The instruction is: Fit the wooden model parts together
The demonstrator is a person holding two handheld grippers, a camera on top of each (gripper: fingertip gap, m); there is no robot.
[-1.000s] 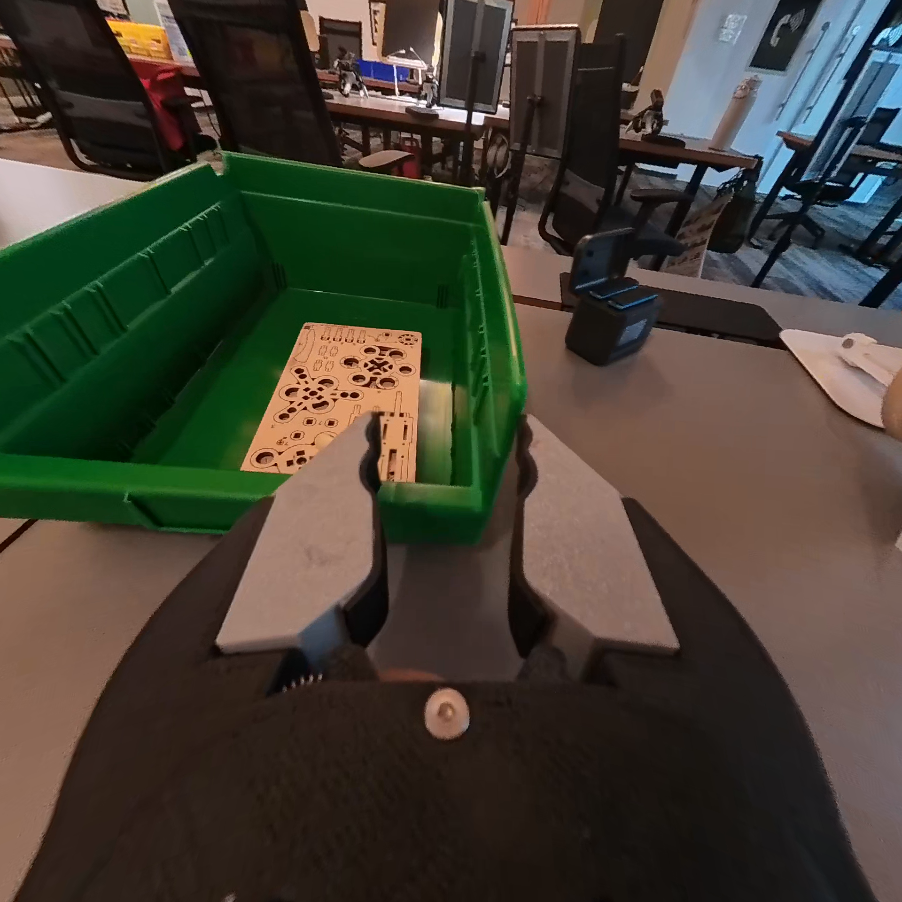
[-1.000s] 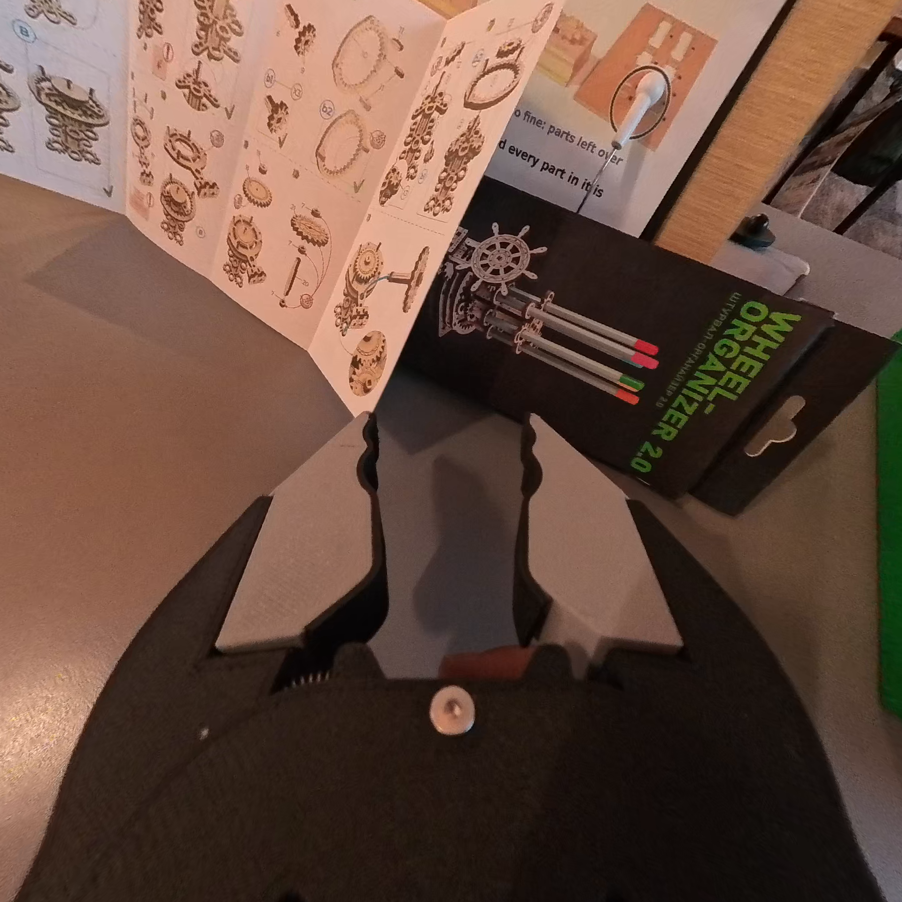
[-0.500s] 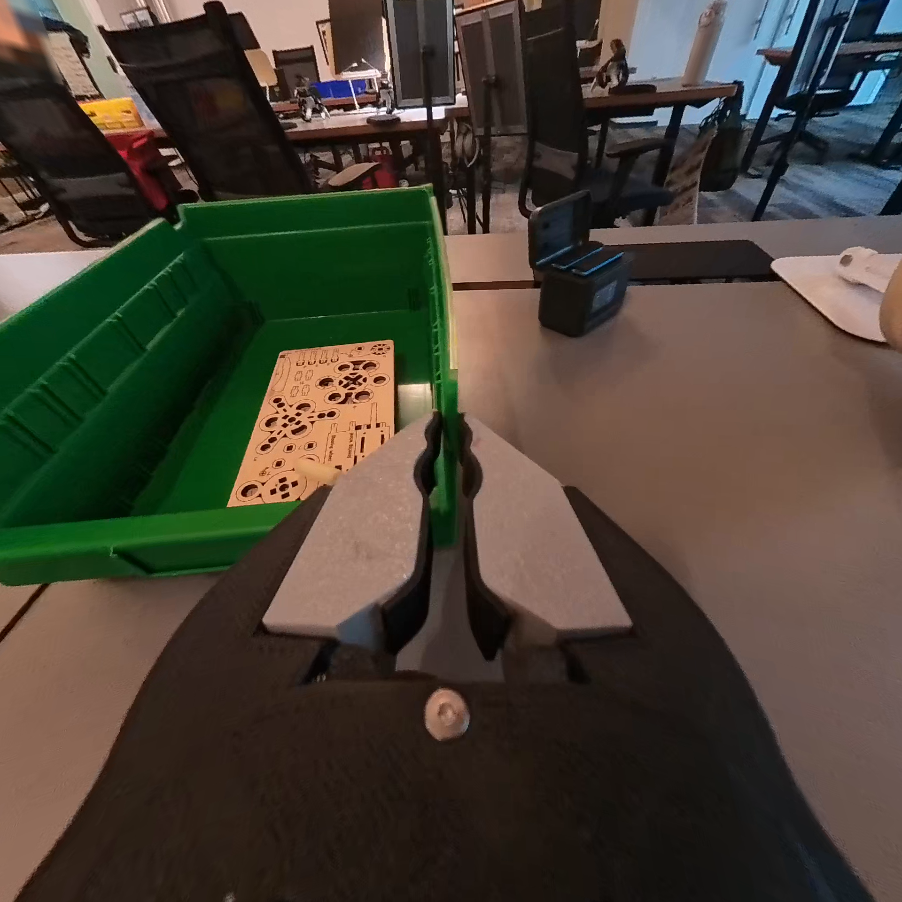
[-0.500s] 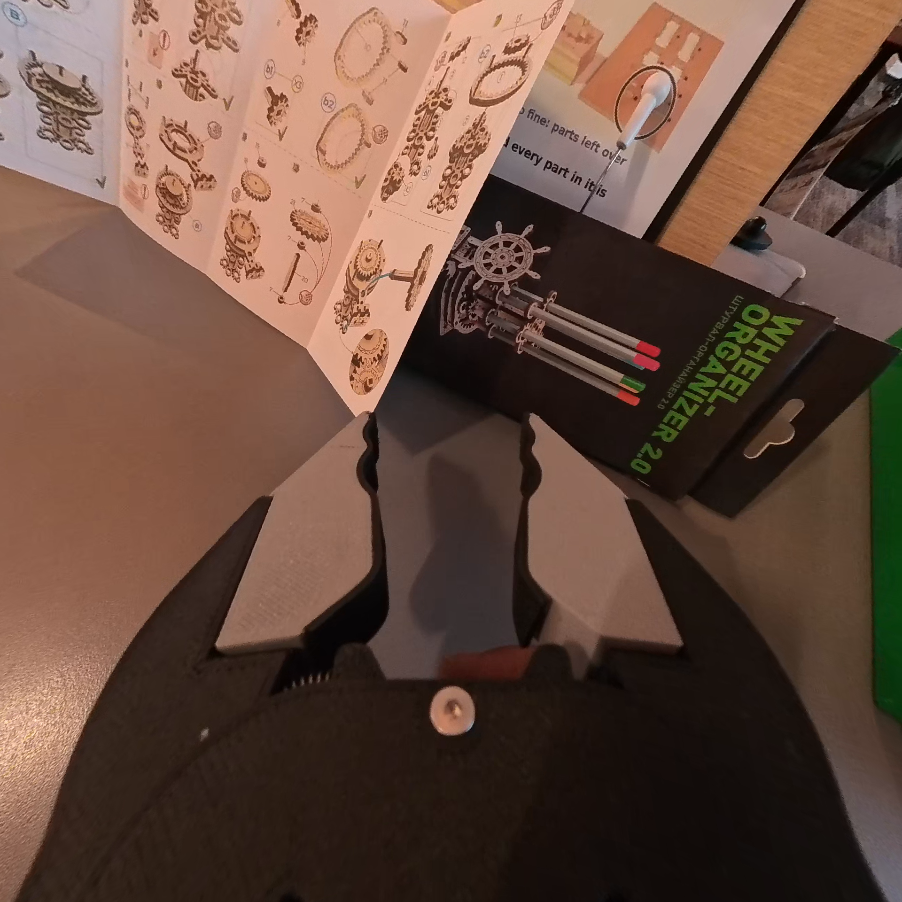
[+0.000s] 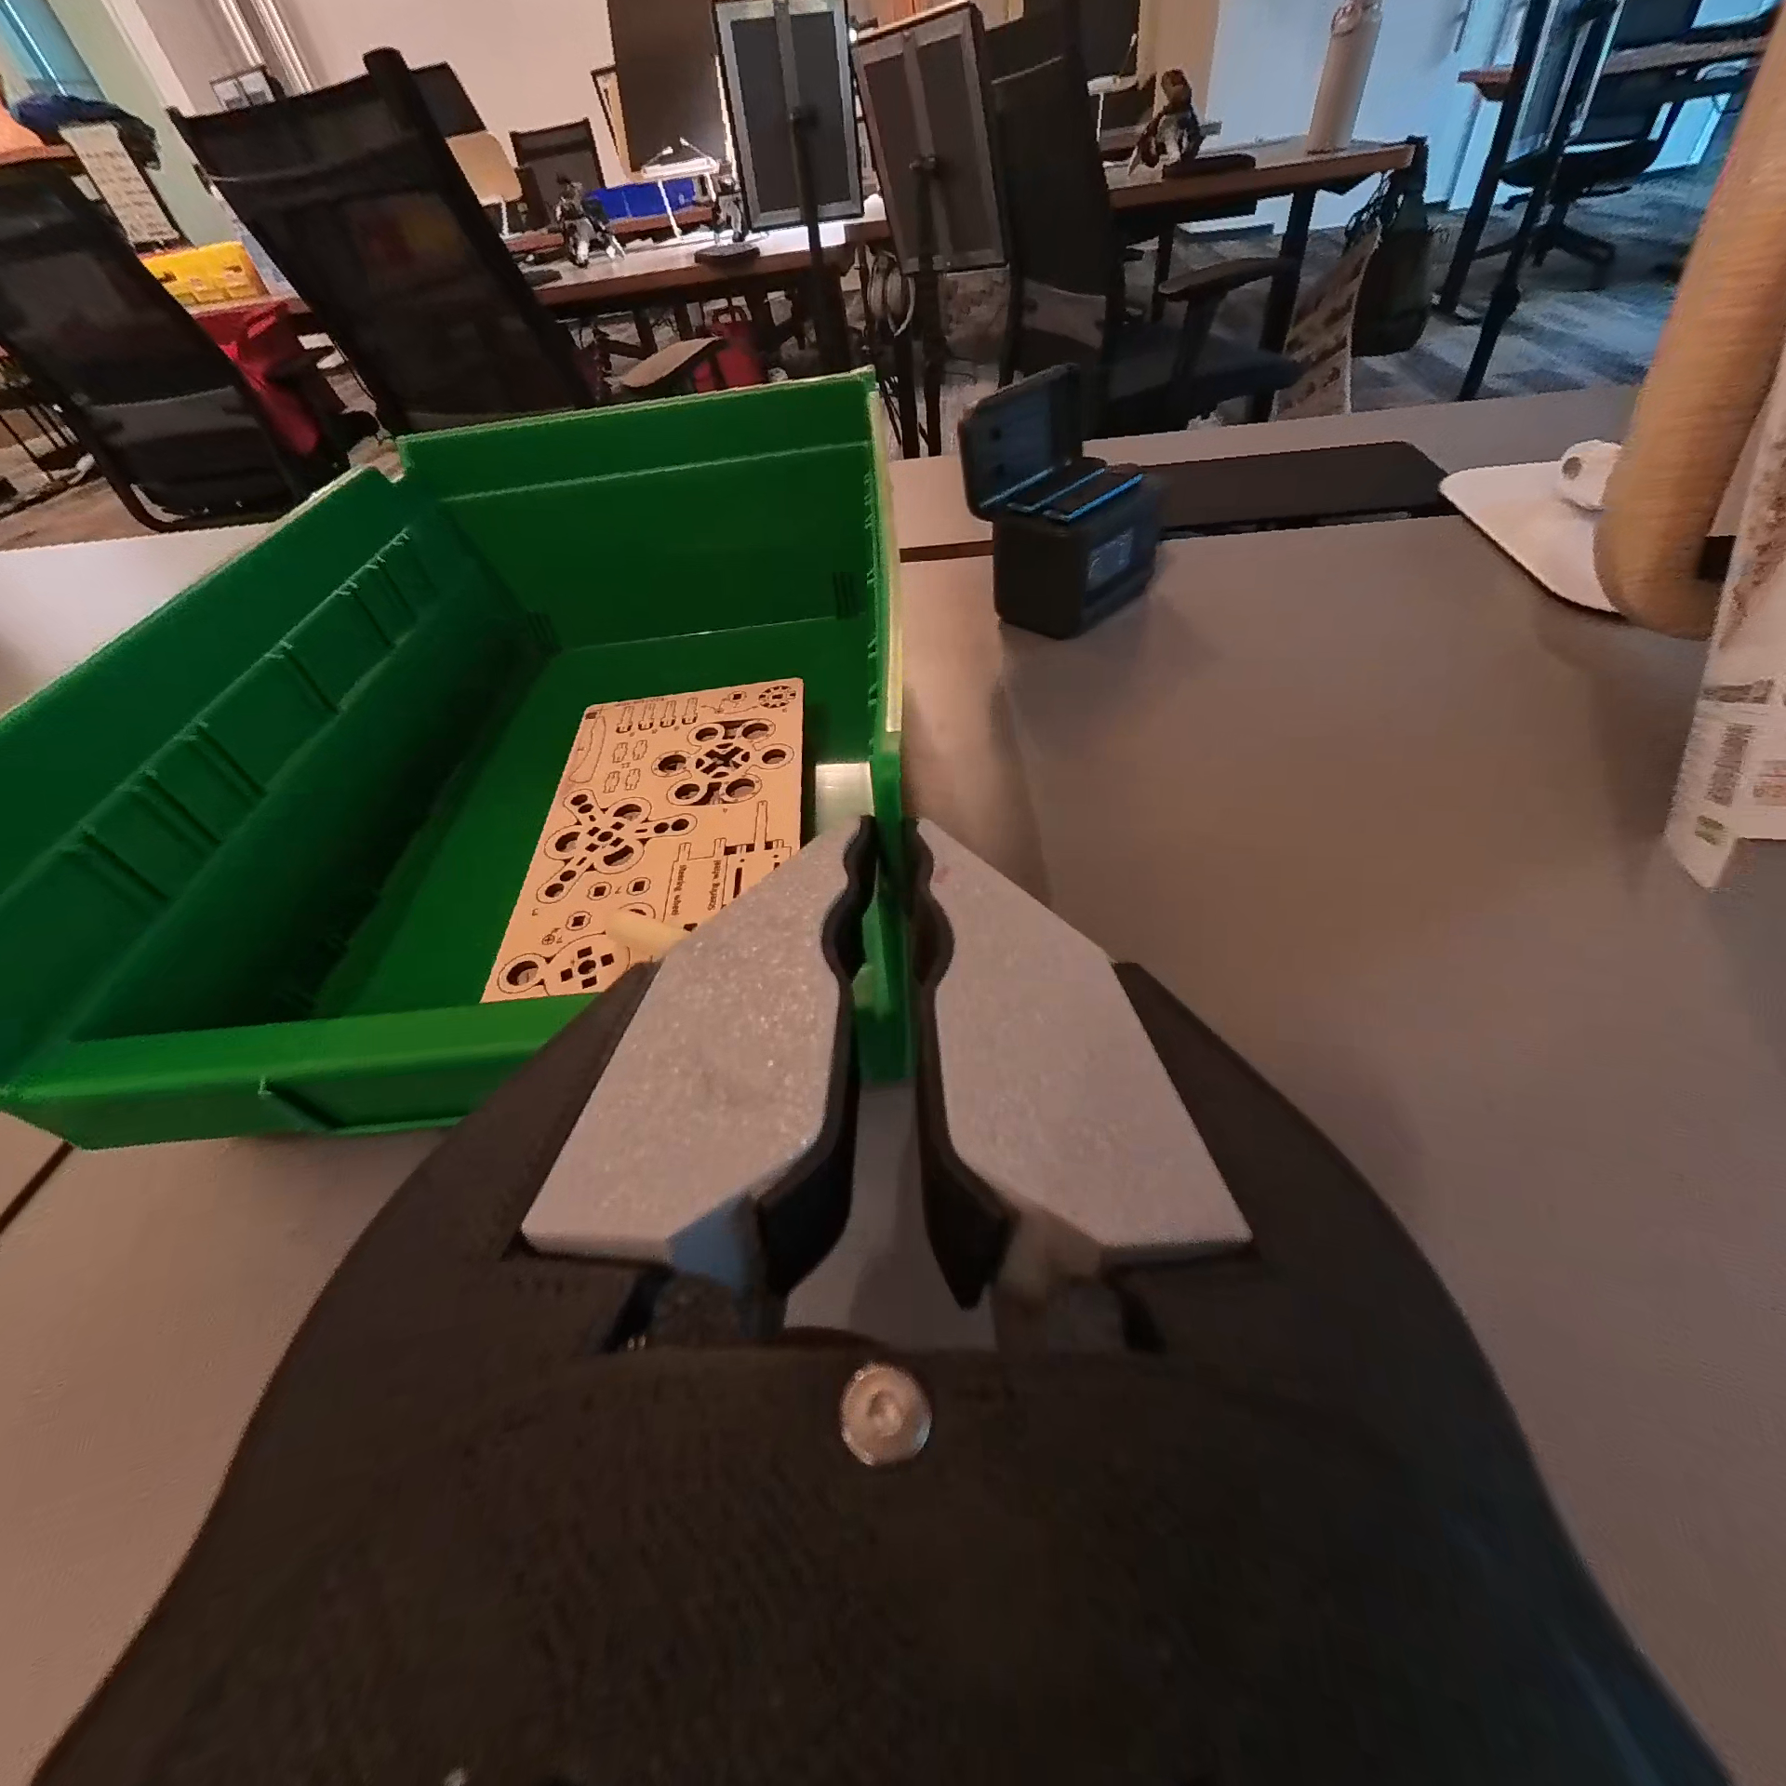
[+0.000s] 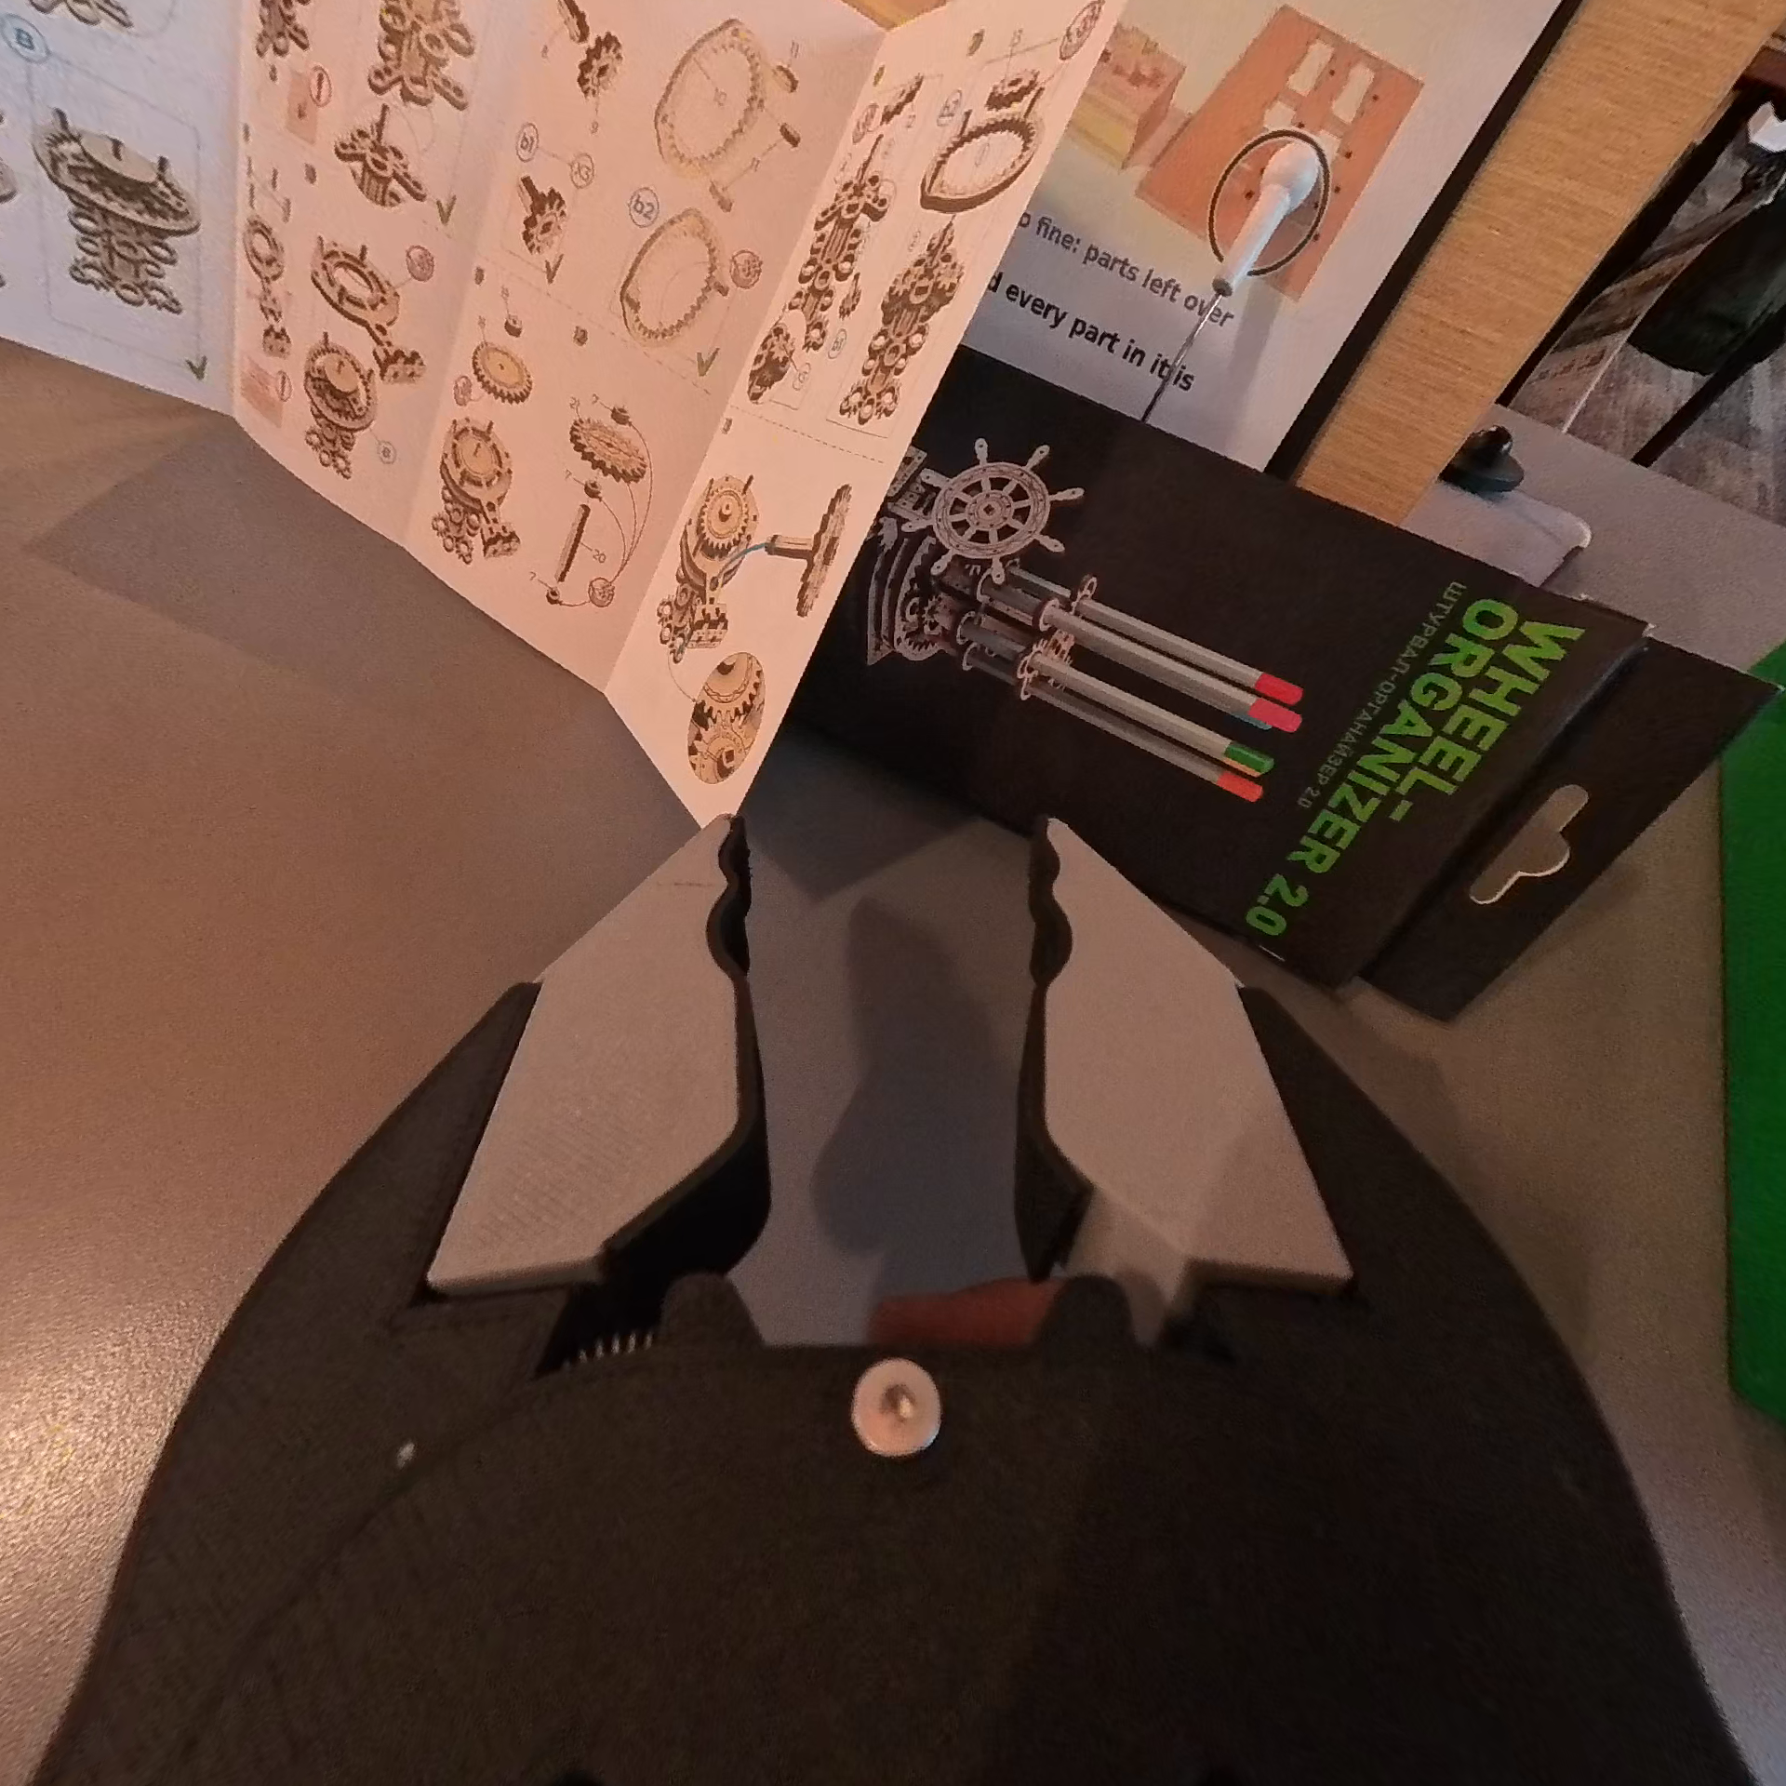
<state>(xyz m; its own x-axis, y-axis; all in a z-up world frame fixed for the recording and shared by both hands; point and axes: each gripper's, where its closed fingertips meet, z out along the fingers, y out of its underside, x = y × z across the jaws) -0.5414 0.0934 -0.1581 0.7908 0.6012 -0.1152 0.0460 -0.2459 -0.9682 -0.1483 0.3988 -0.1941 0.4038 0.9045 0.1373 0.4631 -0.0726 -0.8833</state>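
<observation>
A pale wooden parts sheet (image 5: 667, 831) with laser-cut pieces lies flat in the green bin (image 5: 242, 754). A small pale peg (image 5: 643, 936) rests on its near end. My left gripper (image 5: 896, 846) is shut on the bin's right wall near the front corner, one finger inside and one outside. My right gripper (image 6: 889, 841) is open and empty above the grey table. It faces a folded instruction leaflet (image 6: 580, 338) that stands upright and a black kit box (image 6: 1208, 696) lying behind it.
A small dark case (image 5: 1073, 541) with its lid up stands past the bin. A white pad (image 5: 1527, 522) lies at far right beside a beige upright shape (image 5: 1701, 338). The bin's edge (image 6: 1754, 966) shows at the right in the right wrist view. Office chairs and desks stand behind. To the small dark case (image 5: 1073, 541): left tips about 25 cm, right tips about 45 cm.
My left gripper has closed from open onto the bin's right wall, and its view has swung to the right. The right gripper has barely moved and stays open.
</observation>
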